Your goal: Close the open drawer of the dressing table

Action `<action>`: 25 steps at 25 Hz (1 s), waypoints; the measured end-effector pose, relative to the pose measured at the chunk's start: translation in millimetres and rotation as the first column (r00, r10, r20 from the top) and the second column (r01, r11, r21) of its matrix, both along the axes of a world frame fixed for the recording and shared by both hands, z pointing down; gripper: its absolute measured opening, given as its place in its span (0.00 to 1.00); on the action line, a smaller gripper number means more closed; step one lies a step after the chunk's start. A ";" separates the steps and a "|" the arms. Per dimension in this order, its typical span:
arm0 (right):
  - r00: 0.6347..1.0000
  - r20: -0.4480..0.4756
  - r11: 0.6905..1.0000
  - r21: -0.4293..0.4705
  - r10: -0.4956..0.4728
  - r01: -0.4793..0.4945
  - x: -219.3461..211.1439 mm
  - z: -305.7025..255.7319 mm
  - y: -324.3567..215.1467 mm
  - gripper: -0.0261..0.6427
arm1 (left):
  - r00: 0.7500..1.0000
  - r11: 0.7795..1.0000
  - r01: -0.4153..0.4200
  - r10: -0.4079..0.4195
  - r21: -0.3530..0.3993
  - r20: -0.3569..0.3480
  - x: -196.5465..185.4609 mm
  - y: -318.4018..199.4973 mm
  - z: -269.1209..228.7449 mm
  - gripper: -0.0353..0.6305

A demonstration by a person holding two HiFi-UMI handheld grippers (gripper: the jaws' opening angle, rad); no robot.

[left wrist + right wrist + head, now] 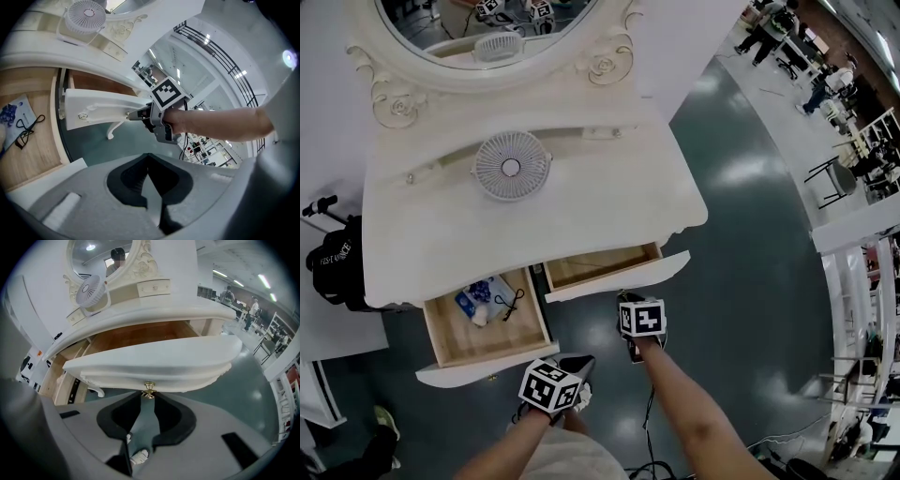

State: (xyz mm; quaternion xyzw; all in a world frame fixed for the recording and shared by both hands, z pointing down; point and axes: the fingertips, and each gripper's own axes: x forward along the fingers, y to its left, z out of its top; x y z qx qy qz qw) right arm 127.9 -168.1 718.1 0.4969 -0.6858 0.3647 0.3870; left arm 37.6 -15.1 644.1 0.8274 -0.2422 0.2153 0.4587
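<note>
Polished grey floor surrounds the white desk [441, 234], whose right drawer [154, 359] stands part-way out and whose left drawer [483, 366] stands further out. The right gripper [149, 396] pinches the brass knob [149, 388] with only its tips, so a skewed push could slip off or jam the drawer crooked. That forearm reaches forward with the gripper tilted steeply down. The left gripper [149, 157] hangs nearby, pressed together and empty.

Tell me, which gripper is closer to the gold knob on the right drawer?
Right. The right gripper has its tips on the knob; the left gripper sits off to the left, by the other drawer's front.
</note>
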 end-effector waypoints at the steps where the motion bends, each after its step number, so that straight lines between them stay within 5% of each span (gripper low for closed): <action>1: 1.000 0.000 1.000 0.001 0.001 -0.001 -0.9 0.0 -2.4 0.19 | 1.000 1.000 0.001 -0.001 0.000 -0.001 -0.7 -1.7 -0.2 0.07; 25: 1.000 0.005 1.000 0.023 0.000 0.000 -16.1 0.4 -47.9 0.19 | 0.999 1.000 0.017 -0.018 -0.025 -0.038 -5.3 -13.5 -1.3 0.07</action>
